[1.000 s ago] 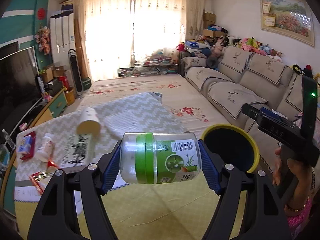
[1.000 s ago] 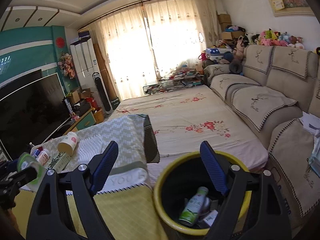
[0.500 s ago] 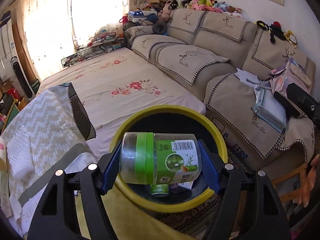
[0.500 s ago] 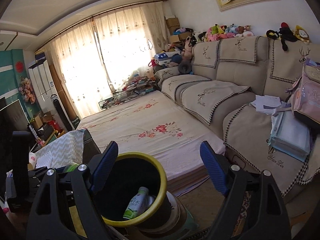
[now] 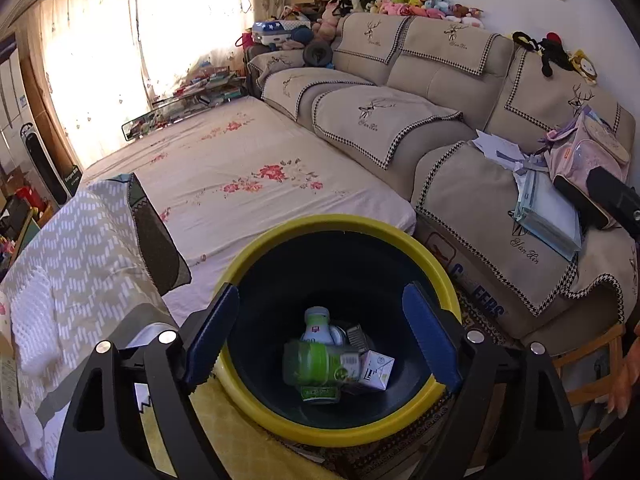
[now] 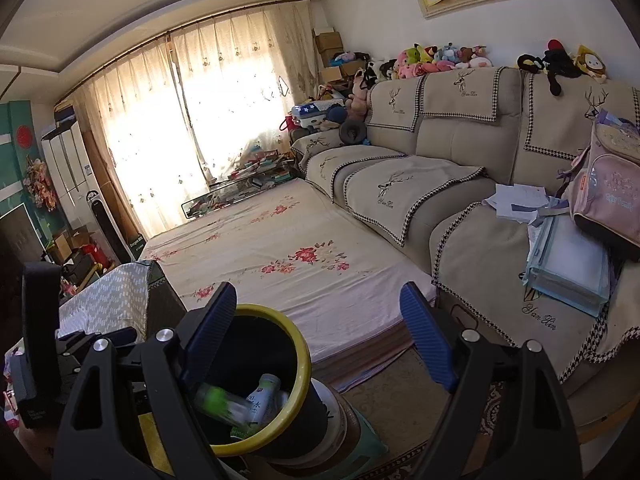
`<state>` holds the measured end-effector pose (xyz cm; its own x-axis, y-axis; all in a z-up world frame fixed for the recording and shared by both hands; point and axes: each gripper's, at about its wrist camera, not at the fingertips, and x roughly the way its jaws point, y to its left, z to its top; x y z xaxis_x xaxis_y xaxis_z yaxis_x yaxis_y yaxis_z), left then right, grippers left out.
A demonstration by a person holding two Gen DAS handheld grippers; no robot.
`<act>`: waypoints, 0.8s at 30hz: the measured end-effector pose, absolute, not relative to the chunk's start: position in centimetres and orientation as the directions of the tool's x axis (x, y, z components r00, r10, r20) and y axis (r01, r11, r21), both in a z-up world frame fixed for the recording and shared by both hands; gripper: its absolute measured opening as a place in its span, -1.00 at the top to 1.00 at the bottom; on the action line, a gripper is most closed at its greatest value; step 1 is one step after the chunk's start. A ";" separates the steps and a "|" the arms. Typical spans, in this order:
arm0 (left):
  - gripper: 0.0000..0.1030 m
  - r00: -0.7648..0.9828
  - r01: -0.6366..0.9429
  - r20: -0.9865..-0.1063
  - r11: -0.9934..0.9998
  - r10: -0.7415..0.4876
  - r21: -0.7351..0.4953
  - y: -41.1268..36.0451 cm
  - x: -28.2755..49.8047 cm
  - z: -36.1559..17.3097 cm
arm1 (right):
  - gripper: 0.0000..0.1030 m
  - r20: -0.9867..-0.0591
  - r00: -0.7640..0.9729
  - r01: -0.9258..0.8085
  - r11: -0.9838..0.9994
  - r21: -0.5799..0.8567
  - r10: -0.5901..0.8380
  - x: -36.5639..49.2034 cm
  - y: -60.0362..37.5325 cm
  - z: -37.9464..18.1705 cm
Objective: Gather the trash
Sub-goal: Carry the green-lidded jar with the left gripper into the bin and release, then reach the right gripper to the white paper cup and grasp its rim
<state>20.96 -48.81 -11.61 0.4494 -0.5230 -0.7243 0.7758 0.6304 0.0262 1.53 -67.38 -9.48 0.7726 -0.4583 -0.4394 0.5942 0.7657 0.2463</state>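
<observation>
Living room, beige sofa (image 5: pixel 420 92) beside floral-sheeted bed (image 5: pixel 248 176) | yellow-rimmed bin (image 5: pixel 280 428) at bed's near corner | left gripper (image 5: pixel 320 332) above bin, jaws just widened, nothing between | green-labelled jar (image 5: pixel 316 364) blurred inside bin, over white bottle (image 5: pixel 316 326) and carton (image 5: pixel 374 370) | right gripper (image 6: pixel 320 336) spread apart, empty.

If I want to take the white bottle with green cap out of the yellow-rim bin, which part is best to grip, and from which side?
Grip the white bottle at its neck, just under the green cap, coming down from above through the bin's opening. It leans cap-up against the wall, while the blurred green jar and a small carton cover its lower body, so probably only the top is free.
</observation>
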 end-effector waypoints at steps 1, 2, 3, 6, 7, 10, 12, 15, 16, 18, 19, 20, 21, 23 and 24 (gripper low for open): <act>-0.67 0.456 0.774 -0.714 0.633 -0.532 0.022 -48.2 20.8 -11.1 | -0.54 -0.439 0.775 0.589 0.770 0.244 -0.454 1.7 -67.2 -9.4; -0.67 0.460 0.771 -0.704 0.636 -0.540 0.016 -47.4 20.6 -10.5 | -0.54 -0.438 0.778 0.585 0.775 0.241 -0.451 1.9 -66.7 -9.2; -0.67 0.467 0.768 -0.692 0.640 -0.551 0.009 -46.5 20.5 -9.9 | -0.54 -0.437 0.780 0.579 0.780 0.238 -0.447 2.1 -66.3 -9.0; -0.74 0.509 0.748 -0.642 0.664 -0.573 0.000 -42.9 20.1 -8.0 | -0.54 -0.442 0.789 0.557 0.800 0.224 -0.426 3.2 -64.9 -8.7; -0.76 0.529 0.735 -0.620 0.678 -0.579 -0.005 -41.2 20.0 -7.4 | -0.54 -0.446 0.794 0.545 0.809 0.219 -0.414 3.7 -64.4 -8.6; -0.79 0.592 0.684 -0.560 0.729 -0.580 -0.032 -35.6 20.1 -5.7 | -0.54 -0.460 0.805 0.504 0.841 0.197 -0.375 5.5 -62.3 -8.3; -0.79 0.642 0.631 -0.525 0.774 -0.559 -0.052 -30.9 20.5 -4.7 | -0.54 -0.476 0.819 0.456 0.867 0.201 -0.320 6.9 -60.7 -8.3; -0.80 0.711 0.539 -0.486 0.838 -0.507 -0.085 -23.4 21.3 -3.9 | -0.54 -0.508 0.829 0.375 0.907 0.193 -0.235 9.8 -57.7 -8.4; -0.81 0.739 0.501 -0.473 0.861 -0.480 -0.090 -20.8 21.6 -3.7 | -0.54 -0.519 0.831 0.342 0.920 0.190 -0.201 10.9 -56.4 -8.4; -0.82 0.803 0.414 -0.441 0.907 -0.402 -0.073 -15.7 22.2 -3.4 | -0.54 -0.533 0.834 0.281 0.940 0.193 -0.141 12.8 -53.9 -8.4; -0.82 0.833 0.364 -0.425 0.929 -0.354 -0.059 -13.3 22.5 -3.3 | -0.54 -0.537 0.836 0.251 0.949 0.193 -0.112 13.7 -52.6 -8.3; -0.82 0.855 0.318 -0.414 0.947 -0.311 -0.055 -11.0 22.9 -3.3 | -0.54 -0.539 0.839 0.213 0.958 0.194 -0.077 14.8 -51.0 -8.1; -0.82 0.870 0.283 -0.406 0.957 -0.282 -0.059 -8.8 23.3 -3.4 | -0.54 -0.541 0.840 0.176 0.965 0.196 -0.044 15.7 -49.5 -8.0; -0.82 0.899 0.214 -0.377 0.975 -0.223 -0.068 -4.9 24.1 -3.6 | -0.50 -0.539 0.842 0.090 0.977 0.195 0.030 17.7 -46.1 -7.6; -0.82 0.914 0.167 -0.365 0.984 -0.179 -0.065 -2.9 24.6 -3.9 | -0.44 -0.537 0.841 0.055 0.980 0.193 0.059 18.5 -44.6 -7.5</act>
